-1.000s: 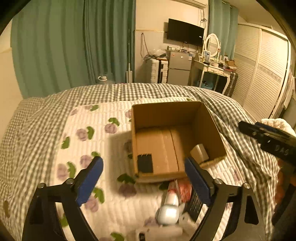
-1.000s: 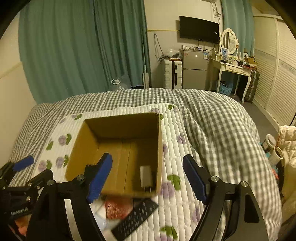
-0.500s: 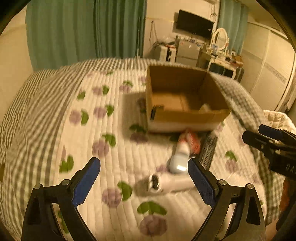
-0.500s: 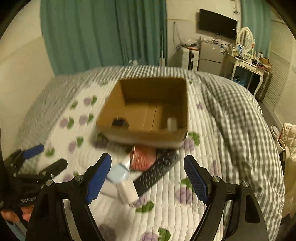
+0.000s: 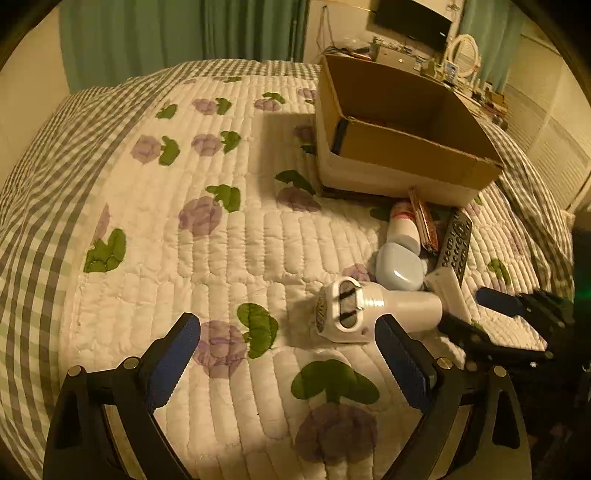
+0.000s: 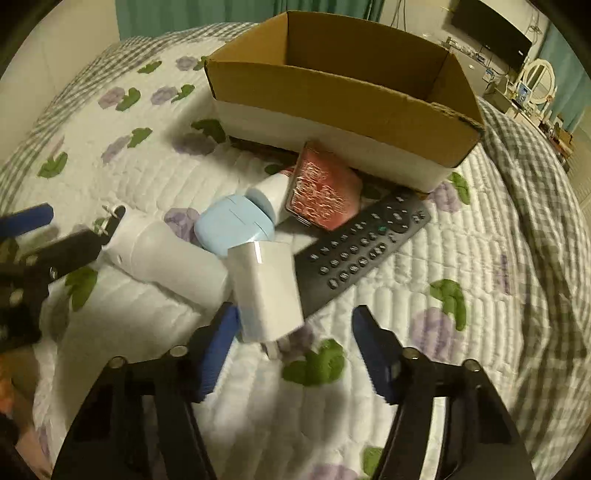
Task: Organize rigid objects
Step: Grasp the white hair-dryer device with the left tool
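Dim warm light, fisheye edges, motion blur

Open jaws near white charger (image 6: pixel 267 291) — box (image 6: pixel 343 107) beyond

I see a bed (image 5: pixel 221 258) under a white quilt printed with purple flowers and green leaves, over a grey checked blanket (image 6: pixel 535 166). Teal curtains (image 5: pixel 166 33) hang behind it against cream walls. At far right are a wall-mounted television (image 5: pixel 413 18), an oval mirror (image 6: pixel 537 79) on a cluttered dresser, and white louvred wardrobe doors (image 5: pixel 554 147). The lighting is warm and dim.
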### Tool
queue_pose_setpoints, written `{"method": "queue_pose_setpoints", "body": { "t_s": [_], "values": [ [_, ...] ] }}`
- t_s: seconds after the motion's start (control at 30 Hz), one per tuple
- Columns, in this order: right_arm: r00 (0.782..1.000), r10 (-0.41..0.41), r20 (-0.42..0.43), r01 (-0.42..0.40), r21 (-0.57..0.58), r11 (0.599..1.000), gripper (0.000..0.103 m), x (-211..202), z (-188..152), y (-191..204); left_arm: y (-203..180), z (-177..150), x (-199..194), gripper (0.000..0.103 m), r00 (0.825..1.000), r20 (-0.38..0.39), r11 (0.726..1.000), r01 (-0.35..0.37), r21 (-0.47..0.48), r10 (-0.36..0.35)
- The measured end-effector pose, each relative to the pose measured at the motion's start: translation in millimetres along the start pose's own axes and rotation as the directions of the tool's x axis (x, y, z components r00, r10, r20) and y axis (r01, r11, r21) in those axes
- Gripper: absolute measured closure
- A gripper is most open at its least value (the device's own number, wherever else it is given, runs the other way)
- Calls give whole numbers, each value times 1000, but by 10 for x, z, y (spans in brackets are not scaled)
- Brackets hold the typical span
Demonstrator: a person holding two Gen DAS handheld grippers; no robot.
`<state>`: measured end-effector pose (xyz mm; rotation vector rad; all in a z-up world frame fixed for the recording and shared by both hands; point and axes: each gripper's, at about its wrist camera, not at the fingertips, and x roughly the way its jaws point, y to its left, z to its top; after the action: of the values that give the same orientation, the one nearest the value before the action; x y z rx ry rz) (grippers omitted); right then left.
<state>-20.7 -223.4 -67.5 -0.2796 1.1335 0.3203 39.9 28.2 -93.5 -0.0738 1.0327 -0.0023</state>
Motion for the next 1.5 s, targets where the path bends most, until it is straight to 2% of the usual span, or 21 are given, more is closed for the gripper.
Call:
{"method": "queue_pose_setpoints", "body": {
  "t_s": [0.1,0.13,0.17,0.27,0.5,0.67,0.73,0.8,0.9,1.1,1.2,1.3,1.5],
  "values": [
    [1000,1,13,0,-26,1000,67,47,4,90,-60,-26,35,6,1000,-16,1000,-3,28,4],
    [1000,6,22,-6,-31,1000,79,46,-4,109,-76,-30,50,6,1000,-20,999,1,35,0],
    [1000,5,28,-4,-30,1000,80,50,13,125,-111,-40,54,6,1000,-21,999,2,47,-1],
    [999,11,43,-11,-3,1000,81,-64,45,32,-225,-56,47,6,1000,-22,996,9,85,-7],
    [993,2,118,-20,153,988,81,-399,141,-507,-519,-40,129,6,997,-61,985,48,164,-38],
    [993,-4,119,-15,154,988,81,-371,131,-528,-695,-2,236,6,994,-100,979,72,191,-53],
    [993,-20,120,1,158,987,81,-350,151,-542,-763,10,291,6,994,-106,978,49,202,-28],
    [992,-16,125,-6,172,985,81,-380,118,-615,-799,35,372,5,992,-122,981,27,193,-3],
    [991,-34,126,10,184,983,81,-381,118,-671,-795,96,491,2,985,-169,987,54,149,-28],
    [995,-38,93,19,196,980,81,-274,97,-690,-779,232,704,1,976,-217,993,42,108,-18],
    [995,-39,87,21,197,980,81,-250,94,-685,-780,251,761,2,977,-215,993,34,109,-10],
    [996,-39,86,21,196,980,81,-249,98,-680,-777,226,668,2,981,-188,991,64,120,-40],
    [994,-34,101,14,193,981,81,-290,120,-640,-770,232,300,3,996,-80,989,57,135,-46]
  ]
}}
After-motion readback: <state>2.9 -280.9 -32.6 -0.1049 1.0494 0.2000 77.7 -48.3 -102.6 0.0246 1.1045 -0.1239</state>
